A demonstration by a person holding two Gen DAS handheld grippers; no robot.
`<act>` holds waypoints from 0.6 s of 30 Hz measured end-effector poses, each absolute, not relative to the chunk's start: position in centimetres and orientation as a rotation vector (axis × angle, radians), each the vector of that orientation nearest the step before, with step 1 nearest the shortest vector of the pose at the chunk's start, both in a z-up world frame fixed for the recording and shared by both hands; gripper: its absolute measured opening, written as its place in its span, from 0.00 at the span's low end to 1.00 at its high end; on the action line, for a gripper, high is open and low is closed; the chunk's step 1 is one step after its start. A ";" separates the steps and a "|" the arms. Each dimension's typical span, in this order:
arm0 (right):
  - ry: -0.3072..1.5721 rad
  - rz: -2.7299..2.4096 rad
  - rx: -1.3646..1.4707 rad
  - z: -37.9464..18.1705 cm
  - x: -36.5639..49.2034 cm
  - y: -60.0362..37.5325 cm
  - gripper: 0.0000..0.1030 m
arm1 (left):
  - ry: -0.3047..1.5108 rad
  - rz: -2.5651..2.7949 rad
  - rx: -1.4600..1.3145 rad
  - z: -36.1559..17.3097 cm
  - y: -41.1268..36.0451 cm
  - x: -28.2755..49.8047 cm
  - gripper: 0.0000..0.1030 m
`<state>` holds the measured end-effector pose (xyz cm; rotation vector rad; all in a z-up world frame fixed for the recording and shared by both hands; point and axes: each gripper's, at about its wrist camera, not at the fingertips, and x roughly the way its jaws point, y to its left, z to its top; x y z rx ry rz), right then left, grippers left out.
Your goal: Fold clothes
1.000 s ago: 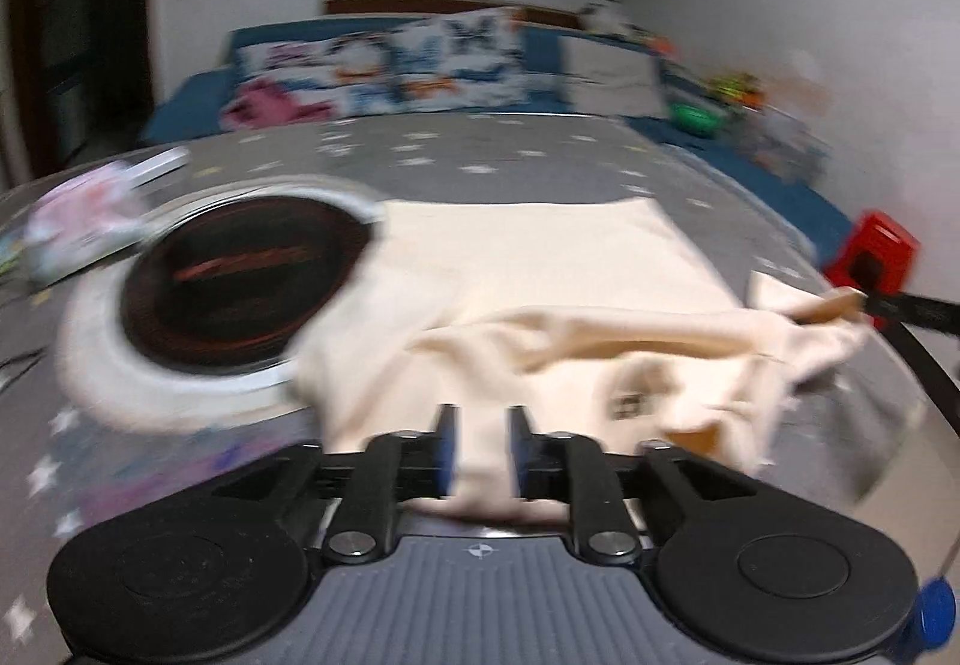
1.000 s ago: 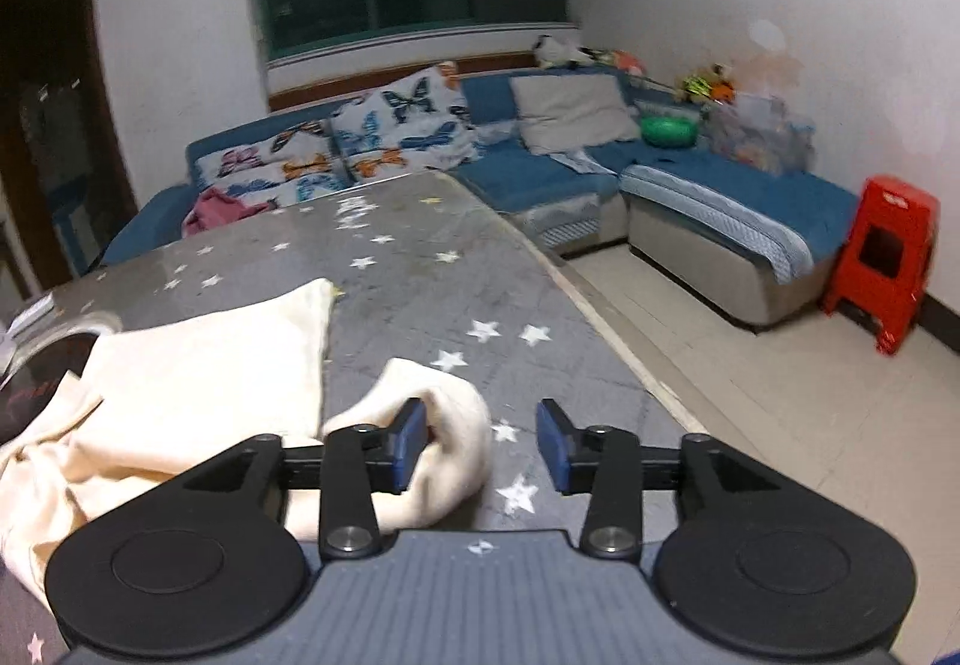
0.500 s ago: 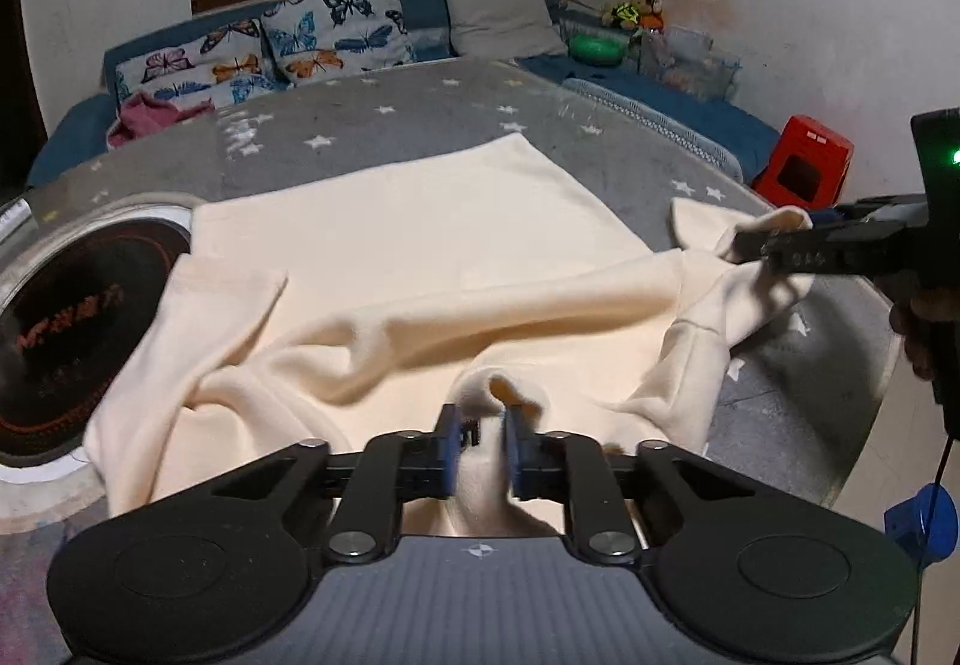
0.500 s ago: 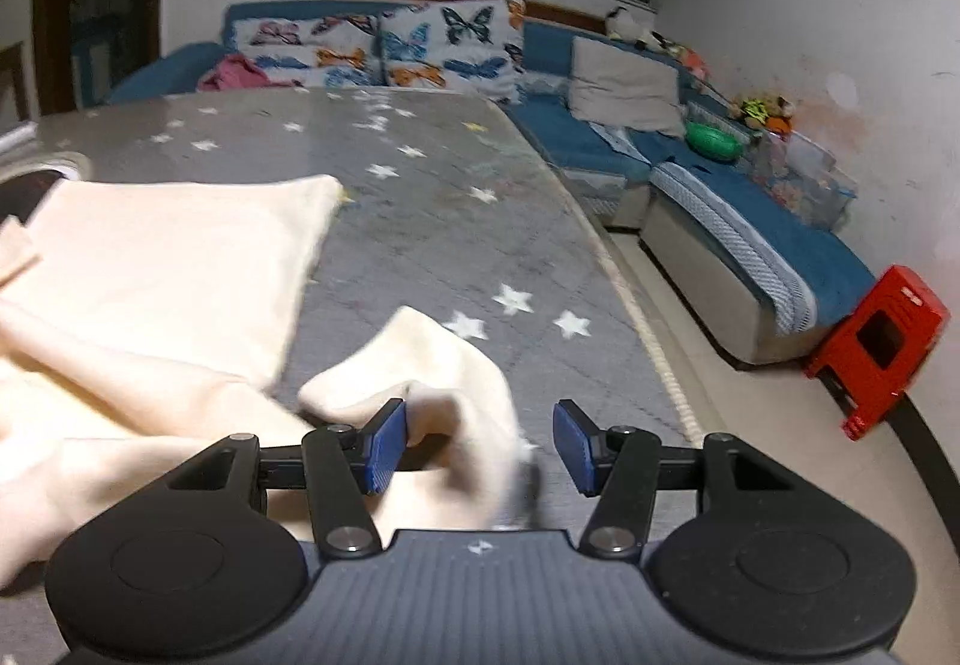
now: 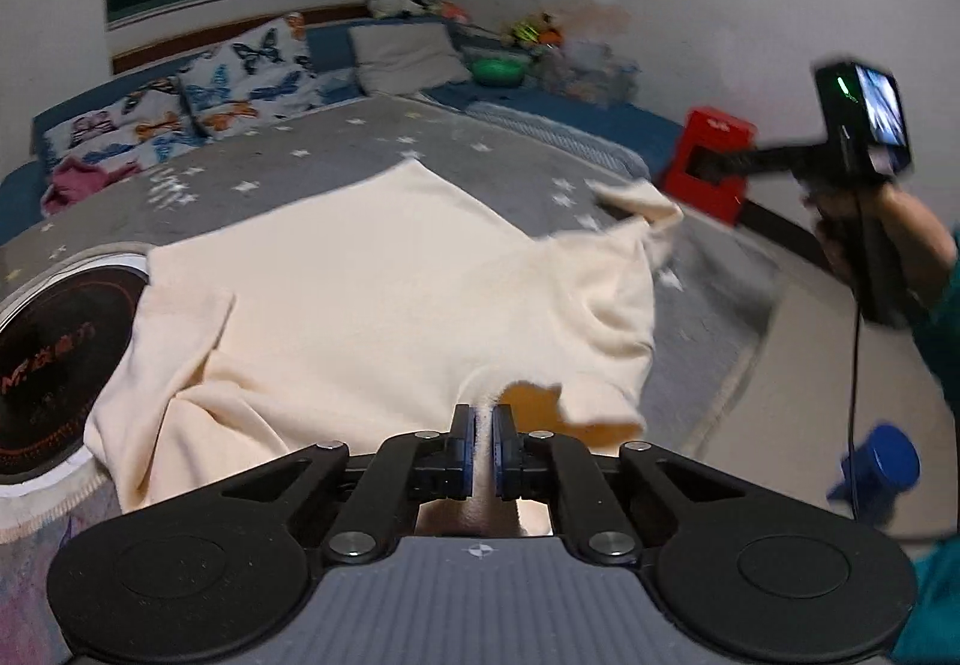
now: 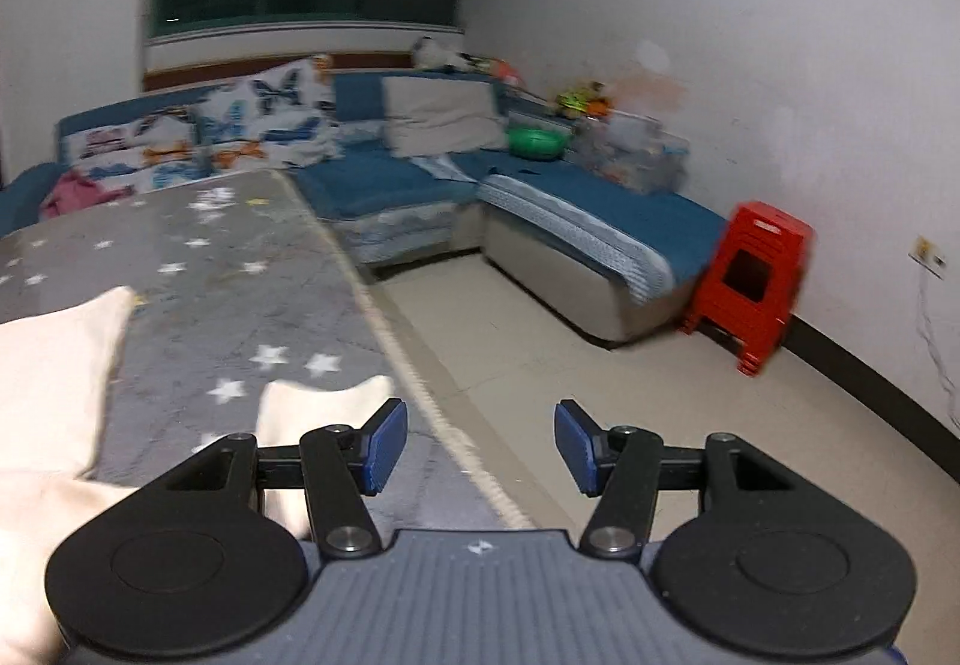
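Since a moment ago the right gripper (image 6: 477,446) has let go of the sleeve (image 6: 312,413) and is pulling away to the right, its jaws now standing wide apart over the edge of the bench (image 6: 252,251), with the sleeve lying just left of its left finger. The cream shirt (image 5: 384,275) is spreading flatter than it was half a second back, and the left gripper (image 5: 478,446) is still pinching a fold at the near edge, its blue pads (image 5: 461,443) nearly together with cloth between them.

The left wrist view is showing what the right one cannot: most of the shirt lying on the grey star-patterned bench, its left side hanging over a round dark hob (image 5: 54,359), and a hand (image 5: 870,239) holding the right gripper's handle up off to the right. The right wrist view is showing the tiled floor (image 6: 630,395), the blue sofa (image 6: 540,209) and a red stool (image 6: 756,275) by the wall.
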<state>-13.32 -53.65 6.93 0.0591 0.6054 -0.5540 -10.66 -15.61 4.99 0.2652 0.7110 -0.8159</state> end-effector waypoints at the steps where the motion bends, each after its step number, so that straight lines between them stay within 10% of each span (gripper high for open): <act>1: 0.603 -0.519 0.047 7.3 -13.4 -53.2 0.54 | 0.710 -0.827 0.283 4.9 -15.5 -11.0 0.06; 18: 0.722 0.224 -0.120 7.0 -10.4 -37.2 0.54 | 0.780 -0.689 0.148 3.4 -13.0 -6.4 0.12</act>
